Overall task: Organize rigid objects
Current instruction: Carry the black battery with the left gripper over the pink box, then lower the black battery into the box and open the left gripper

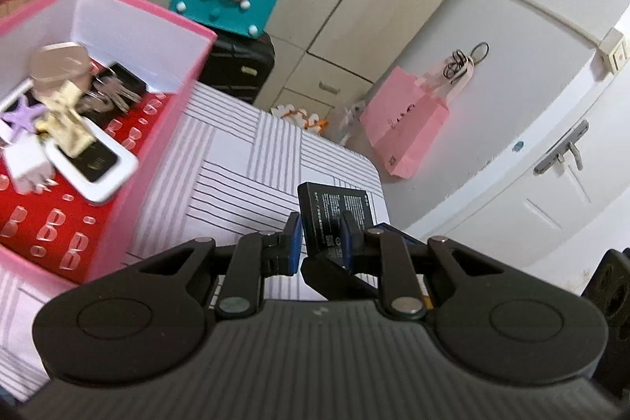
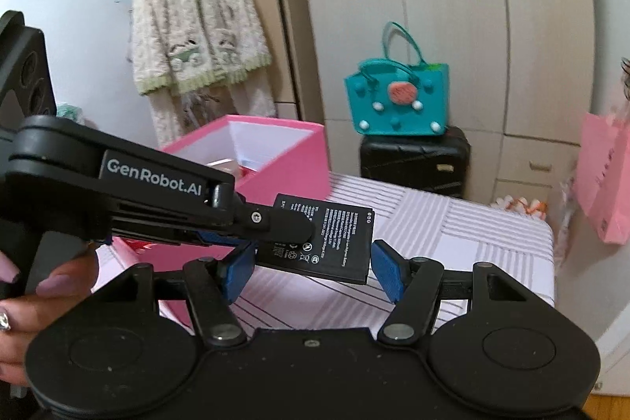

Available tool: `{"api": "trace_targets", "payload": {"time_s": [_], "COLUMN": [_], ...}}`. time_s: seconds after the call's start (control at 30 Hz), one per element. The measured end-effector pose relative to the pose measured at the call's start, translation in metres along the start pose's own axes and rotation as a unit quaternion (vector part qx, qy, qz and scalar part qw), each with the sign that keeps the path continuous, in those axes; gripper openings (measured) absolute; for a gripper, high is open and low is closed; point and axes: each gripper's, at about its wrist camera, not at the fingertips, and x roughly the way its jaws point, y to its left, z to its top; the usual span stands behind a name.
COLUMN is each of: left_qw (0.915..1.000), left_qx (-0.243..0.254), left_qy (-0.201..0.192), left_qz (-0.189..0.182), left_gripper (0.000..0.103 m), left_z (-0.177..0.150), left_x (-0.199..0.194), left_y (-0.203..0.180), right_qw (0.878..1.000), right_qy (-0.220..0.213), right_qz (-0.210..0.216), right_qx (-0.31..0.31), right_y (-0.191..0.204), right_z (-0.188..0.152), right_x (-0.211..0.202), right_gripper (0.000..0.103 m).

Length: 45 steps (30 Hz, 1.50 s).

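Note:
A flat black battery (image 1: 334,201) with white print hangs in the air over the striped table (image 1: 244,152). My left gripper (image 1: 321,235) is shut on its flat faces. From the right wrist, the battery (image 2: 334,235) lies crosswise between my right gripper's (image 2: 311,270) blue pads (image 2: 388,272), which touch its two short ends. The left gripper (image 2: 299,231) reaches in from the left, held by a hand (image 2: 39,302). An open pink box (image 1: 149,10) stands to the left, holding a phone in a white case (image 1: 92,160), keys, a purple star and other small items.
The striped tablecloth (image 2: 453,223) ends at a rounded far corner. Behind it a teal bag (image 2: 397,97) sits on a black suitcase (image 2: 413,160). A pink paper bag (image 1: 405,128) hangs on a white door. A cardigan (image 2: 193,22) hangs at the wall.

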Motion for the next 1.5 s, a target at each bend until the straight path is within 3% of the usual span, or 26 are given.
{"api": "trace_targets", "payload": {"time_s": [0.33,0.57,1.0,1.23,1.5], "left_qw": [0.9982,0.9951,0.9896,0.9887,0.9868], "left_qx": [-0.005,-0.002,-0.026,-0.062,-0.042], "left_qy": [-0.055,-0.083,-0.065,-0.028,-0.008], "left_qz": [0.023,0.053,0.126,0.133,0.156], "left_gripper": [0.018,0.018,0.019,0.019,0.018], "left_z": [0.02,0.048,0.112,0.137,0.142], "left_x": [-0.06,-0.081,-0.044,-0.017,0.006], "left_y": [0.027,0.053,0.127,0.174,0.195], "right_qw": [0.997,0.991,0.984,0.976,0.967], "right_qy": [-0.026,-0.032,0.042,0.086,0.138], "right_qz": [0.046,0.086,0.144,0.129,0.136], "right_qx": [-0.058,-0.096,-0.098,-0.154,-0.164], "right_y": [0.045,0.071,0.086,0.104,0.107], "right_z": [0.03,0.061,0.105,0.112,0.115], "right_x": [0.011,0.041,0.155,0.202,0.242], "right_gripper": [0.07,0.07,0.07,0.07,0.07]}}
